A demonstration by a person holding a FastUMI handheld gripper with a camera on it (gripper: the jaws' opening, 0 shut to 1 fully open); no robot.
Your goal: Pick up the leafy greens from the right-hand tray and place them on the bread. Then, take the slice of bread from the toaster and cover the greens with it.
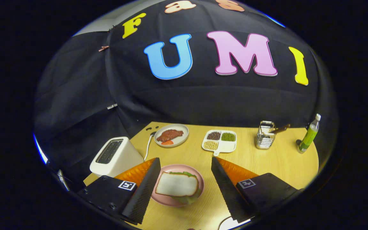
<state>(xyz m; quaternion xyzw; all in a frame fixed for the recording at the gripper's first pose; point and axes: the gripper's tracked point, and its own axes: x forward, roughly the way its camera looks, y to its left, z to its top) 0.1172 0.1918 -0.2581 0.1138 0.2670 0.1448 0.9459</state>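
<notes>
Two fingers of the claw (185,172) stand wide apart with nothing held between them, one on each side of a pink plate (200,183) that sits on the wooden worktop (267,159). On the plate lies a slice of bread (177,184), tilted a little, with leafy greens (188,199) showing from under its near edge and a bit of green along its far edge. The bread lies closer to the left finger, whose inner face nearly meets its left edge; toward the right finger there is a strip of bare plate and then open wood.

Just beyond the left finger stands the white toaster (115,158), at the left edge of the worktop, its dark slots facing up; whether a slice remains in them cannot be told. A white cord (148,147) runs from behind it toward the back.

Farther out, near the back edge, a grey plate (184,127) carries a reddish-brown piece of meat (170,135) and an orange slice. To its right, well apart from the pink plate, a white divided tray (219,141) holds dark, green and pale grains in separate sections. Between these dishes and the pink plate the wood is bare.

Right of the tray stands a wire holder (264,135) with a handle sticking out, and beyond it, near the right edge, a green bottle (308,135) with a white cap. Ahead of the right finger lies a wide open stretch of worktop.
</notes>
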